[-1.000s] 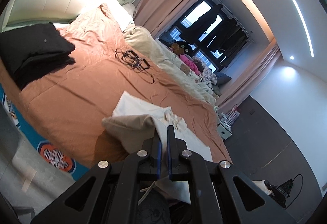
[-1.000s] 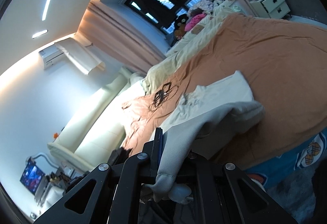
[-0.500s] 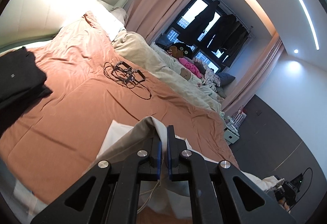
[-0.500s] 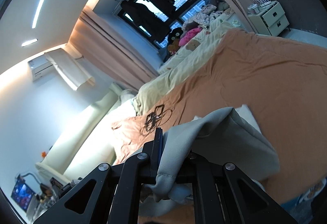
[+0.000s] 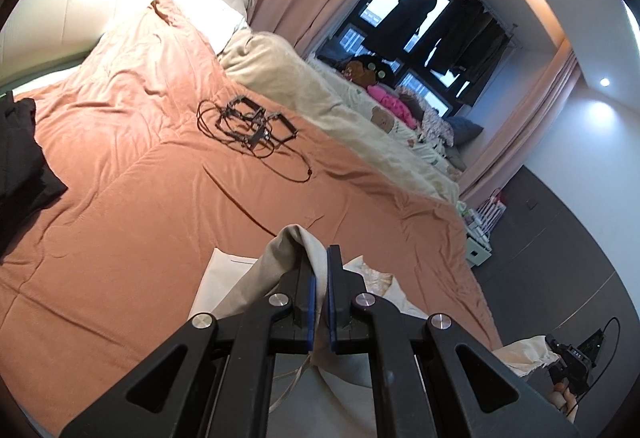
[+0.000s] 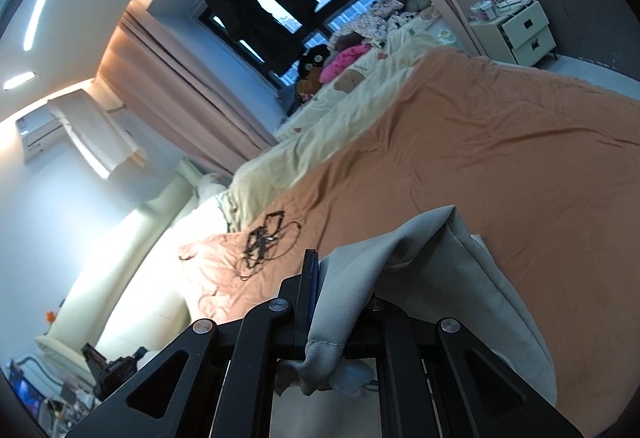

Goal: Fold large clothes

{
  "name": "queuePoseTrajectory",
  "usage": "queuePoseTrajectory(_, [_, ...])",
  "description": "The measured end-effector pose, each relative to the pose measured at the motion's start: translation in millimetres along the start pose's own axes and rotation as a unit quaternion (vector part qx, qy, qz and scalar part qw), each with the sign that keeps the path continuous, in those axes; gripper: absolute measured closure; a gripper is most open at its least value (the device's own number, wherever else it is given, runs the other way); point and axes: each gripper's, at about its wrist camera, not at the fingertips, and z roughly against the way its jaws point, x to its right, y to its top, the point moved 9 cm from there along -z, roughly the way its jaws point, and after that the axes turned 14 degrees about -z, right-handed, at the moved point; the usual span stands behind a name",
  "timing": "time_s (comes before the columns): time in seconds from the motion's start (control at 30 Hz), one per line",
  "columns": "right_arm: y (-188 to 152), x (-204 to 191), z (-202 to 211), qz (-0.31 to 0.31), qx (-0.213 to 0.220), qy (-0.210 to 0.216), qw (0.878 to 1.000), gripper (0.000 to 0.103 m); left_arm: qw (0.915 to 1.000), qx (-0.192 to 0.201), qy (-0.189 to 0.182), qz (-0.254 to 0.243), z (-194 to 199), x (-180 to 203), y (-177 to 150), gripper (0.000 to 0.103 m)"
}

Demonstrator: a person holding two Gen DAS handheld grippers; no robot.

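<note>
A pale grey-beige garment (image 5: 280, 258) hangs over the orange bedspread (image 5: 140, 198), pinched between the blue pads of my left gripper (image 5: 320, 262), which is shut on a raised fold. Its white lower part (image 5: 218, 278) lies flat on the bed below. In the right wrist view the same garment (image 6: 420, 250) drapes over my right gripper (image 6: 324, 270), shut on its hem; the cloth hides the right finger. The other gripper, held in a hand (image 5: 572, 366), shows at the left view's lower right edge.
A black folding frame with tangled cable (image 5: 252, 122) lies mid-bed. A dark folded garment (image 5: 20, 154) sits at the bed's left edge. A cream duvet (image 5: 320, 106) and toys line the far side. A white nightstand (image 6: 516, 26) stands beyond the bed's foot.
Both grippers have carried the garment forward across the bed, away from its near edge and toward the cable. The dark folded garment has slid to the left edge of the left view.
</note>
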Motion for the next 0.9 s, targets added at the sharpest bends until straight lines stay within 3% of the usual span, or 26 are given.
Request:
queuePoseTrajectory(0.63, [-1.4, 107.2, -122.5, -0.046, -0.054, -0.086, 0.994, 0.092, 0.9929, -0.111, 0.034, 0.022, -145.9, -38.1, -43.9, 0.096])
queuePoseTrajectory(0.67, [-1.1, 111.7, -127.4, -0.054, -0.057, -0.087, 0.993, 0.086, 0.9916, -0.121, 0.034, 0.030, -152.7, -39.1, -46.2, 0.095])
queuePoseTrajectory(0.73, [-2.8, 122.0, -136.4, -0.076, -0.068, -0.092, 0.990, 0.063, 0.9892, -0.137, 0.026, 0.044, -162.8, -40.0, -49.5, 0.090])
queuePoseTrajectory(0.77, [-3.5, 125.9, -137.9, -0.083, -0.070, -0.097, 0.989, 0.047, 0.9889, -0.138, 0.016, 0.051, -165.3, -39.0, -49.5, 0.083])
queuePoseTrajectory(0.83, [-5.4, 125.9, -134.9, -0.077, -0.063, -0.102, 0.990, 0.040, 0.9901, -0.130, 0.000, 0.054, -164.9, -35.7, -45.5, 0.061])
queuePoseTrajectory(0.9, [-7.2, 120.3, -131.0, -0.057, -0.062, -0.110, 0.990, 0.037, 0.9938, -0.103, 0.005, 0.041, -155.1, -29.0, -35.8, 0.028])
